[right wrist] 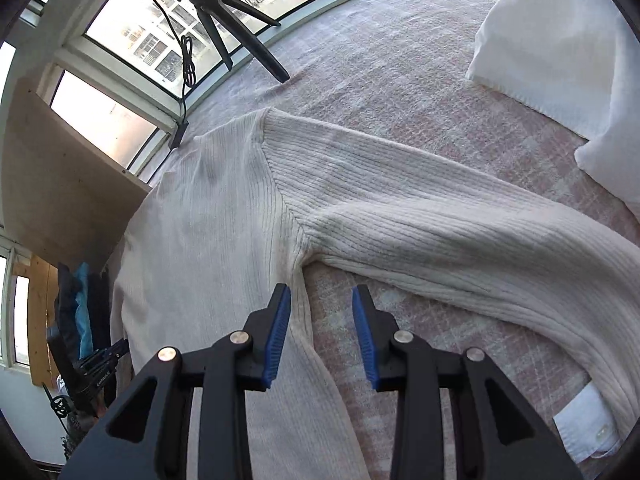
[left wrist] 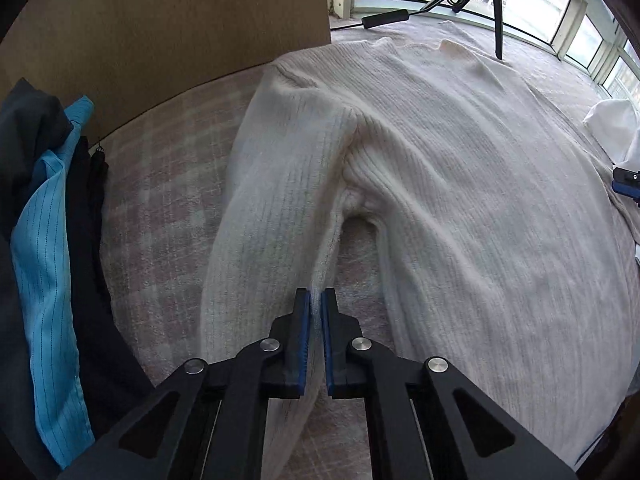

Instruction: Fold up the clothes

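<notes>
A black tripod (right wrist: 236, 28) stands before the window (right wrist: 132, 40).

L gripper (left wrist: 316, 300) is pinching shut on a fold of sweater (left wrist: 460, 184) edge, blue pads nearly touching w/ knit between them, fingers pointing fwd and down. R gripper (right wrist: 322, 296) is hovering w/ jaws spread wide, nothing between pads; its L pad (right wrist: 276, 332) is sitting over the sweater's side edge.
</notes>
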{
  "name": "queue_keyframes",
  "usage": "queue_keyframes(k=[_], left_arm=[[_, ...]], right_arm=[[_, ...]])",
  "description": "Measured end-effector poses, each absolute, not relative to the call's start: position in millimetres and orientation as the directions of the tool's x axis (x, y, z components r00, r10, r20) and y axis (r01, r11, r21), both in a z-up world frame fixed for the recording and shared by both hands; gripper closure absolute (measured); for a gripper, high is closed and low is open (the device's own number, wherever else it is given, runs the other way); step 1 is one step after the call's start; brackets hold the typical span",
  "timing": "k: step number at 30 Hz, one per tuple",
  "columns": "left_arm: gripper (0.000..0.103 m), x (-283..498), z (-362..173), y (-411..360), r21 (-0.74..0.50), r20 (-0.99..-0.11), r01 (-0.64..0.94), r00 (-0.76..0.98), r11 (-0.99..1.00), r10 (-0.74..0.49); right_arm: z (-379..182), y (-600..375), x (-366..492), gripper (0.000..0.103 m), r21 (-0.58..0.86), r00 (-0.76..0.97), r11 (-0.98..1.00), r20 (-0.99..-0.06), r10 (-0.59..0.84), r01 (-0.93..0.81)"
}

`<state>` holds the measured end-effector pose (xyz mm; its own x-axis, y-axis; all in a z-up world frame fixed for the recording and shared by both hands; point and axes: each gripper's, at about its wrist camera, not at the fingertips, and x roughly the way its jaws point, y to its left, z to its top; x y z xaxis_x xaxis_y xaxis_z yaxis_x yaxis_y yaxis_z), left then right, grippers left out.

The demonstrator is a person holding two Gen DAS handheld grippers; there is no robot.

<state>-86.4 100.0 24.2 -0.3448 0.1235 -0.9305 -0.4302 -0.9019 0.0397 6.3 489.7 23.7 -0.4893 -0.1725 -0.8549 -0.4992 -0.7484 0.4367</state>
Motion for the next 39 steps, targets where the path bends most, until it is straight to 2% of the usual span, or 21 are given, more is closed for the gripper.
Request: queue_keyframes(k=[6, 11, 15, 18, 21, 25, 27, 29, 30, 32, 34, 35, 39], left_arm=[[0.098, -96, 35, 75, 0.106, -0.913, -0.340, -0.406, -0.934, 0.044], [0.089, -99, 45, 59, 0.142, -0.898, -0.280, -0.440, -0.949, -0.005], [0.088, -79, 56, 62, 0.098, -0.900, -0.310, -0.433, -0.946, 0.049], [0.087, -62, 66, 62, 0.054, -0.899, -0.329, -0.427, -0.943, 0.098], [0.086, -37, 70, 61, -0.057, -0.904, -0.347, -0.379, -0.936, 0.196], [0.086, 4, 66, 75, -0.206, -0.892, -0.415, -0.292, -0.886, 0.344], [0.086, 23, 53, 99, -0.245, -0.899, -0.483, -0.212, -0.841, 0.383], [0.086, 40, 41, 125, -0.248, -0.910, -0.542, -0.155, -0.803, 0.386], [0.084, 47, 35, 130, -0.241, -0.918, -0.548, -0.140, -0.801, 0.372], [0.084, 55, 20, 137, -0.233, -0.933, -0.544, -0.109, -0.806, 0.343], [0.086, 56, 17, 137, -0.234, -0.930, -0.539, -0.118, -0.809, 0.348], [0.086, 56, 18, 137, -0.235, -0.931, -0.539, -0.114, -0.809, 0.346], [0.086, 58, 29, 127, -0.244, -0.925, -0.513, -0.134, -0.823, 0.357]], right_arm=[[15, 500, -17, 0.071, 0.368, -0.464, -0.783, -0.878, -0.115, -0.502], [16, 510, -22, 0.071, 0.402, -0.470, -0.773, -0.869, -0.154, -0.490], [16, 506, -16, 0.066, 0.489, -0.486, -0.744, -0.837, -0.252, -0.456], [13, 493, -22, 0.066, 0.463, -0.455, -0.777, -0.852, -0.259, -0.426], [4, 492, -28, 0.066, 0.470, -0.450, -0.767, -0.853, -0.265, -0.437], [-4, 506, -25, 0.066, 0.572, -0.519, -0.674, -0.795, -0.314, -0.469], [-5, 507, -25, 0.071, 0.582, -0.531, -0.666, -0.787, -0.316, -0.466], [-3, 502, -28, 0.091, 0.534, -0.510, -0.716, -0.811, -0.285, -0.449], [-2, 500, -30, 0.094, 0.512, -0.503, -0.740, -0.821, -0.271, -0.437], [7, 496, -34, 0.097, 0.423, -0.490, -0.802, -0.851, -0.191, -0.422], [24, 496, -37, 0.097, 0.291, -0.504, -0.860, -0.862, -0.045, -0.420], [30, 500, -38, 0.097, 0.282, -0.520, -0.861, -0.854, -0.024, -0.424], [36, 502, -32, 0.095, 0.408, -0.498, -0.819, -0.848, -0.178, -0.402]])
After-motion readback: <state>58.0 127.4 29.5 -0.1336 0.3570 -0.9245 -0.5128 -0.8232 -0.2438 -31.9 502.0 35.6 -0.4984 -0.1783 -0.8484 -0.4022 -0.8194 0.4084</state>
